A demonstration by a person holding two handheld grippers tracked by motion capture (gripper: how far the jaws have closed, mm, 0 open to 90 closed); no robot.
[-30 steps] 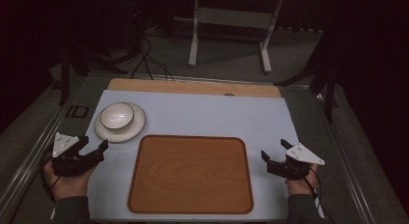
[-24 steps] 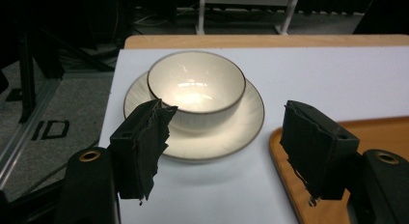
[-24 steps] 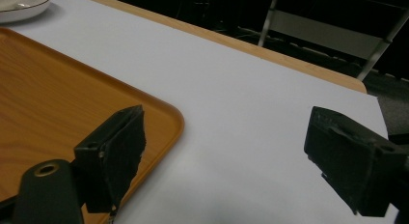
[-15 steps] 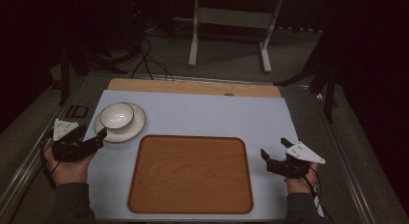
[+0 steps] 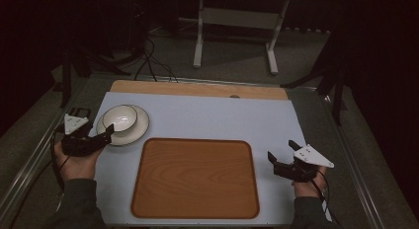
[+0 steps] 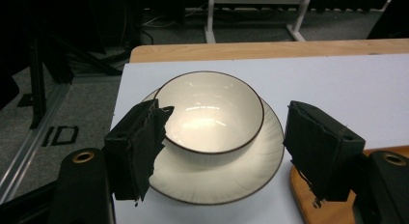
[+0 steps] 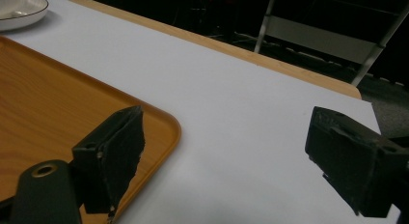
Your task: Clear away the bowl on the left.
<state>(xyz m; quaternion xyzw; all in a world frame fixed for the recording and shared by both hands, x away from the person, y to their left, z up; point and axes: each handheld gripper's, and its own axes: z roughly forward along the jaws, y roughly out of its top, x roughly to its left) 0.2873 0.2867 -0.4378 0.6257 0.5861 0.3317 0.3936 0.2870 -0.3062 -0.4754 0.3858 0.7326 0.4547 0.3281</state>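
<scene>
The cream ceramic bowl with a thin dark rim (image 6: pixel 209 111) is seen stacked on a matching cream ribbed saucer (image 6: pixel 226 178), and the pair is set directly ahead of the left hand-held gripper (image 5: pixel 106 136), between its two black jaws as seen in the left gripper view. The jaws are held wide apart, one to either side of the saucer's near rim, and nothing is yet clamped. The spread is judged to have been chosen so that the crockery can be taken at its edge (whether the bowl's wall or the saucer's rim is meant cannot be told). The stack sits on the pale blue mat (image 5: pixel 207 118) of the worktop, just beyond and to the outer side of the rounded wooden tray (image 5: pixel 195 177), whose corner lies beside the inner jaw; the tray is presumably kept bare as the place for the crockery.

The left hand (image 5: pixel 76 162) is extended forward and held low over the mat, with the forearm entering from the near edge and the grey three-cornered plate turned upward. The right hand-held gripper (image 5: pixel 282 156) is held well apart from the bowl, near the tray's other side, its jaws also spread and closed on nothing; in the right gripper view one jaw hangs over the tray's corner (image 7: pixel 164 125) and the other over bare mat. The right hand (image 5: pixel 306 187) is held low at the worktop's near edge, seemingly in waiting.
</scene>
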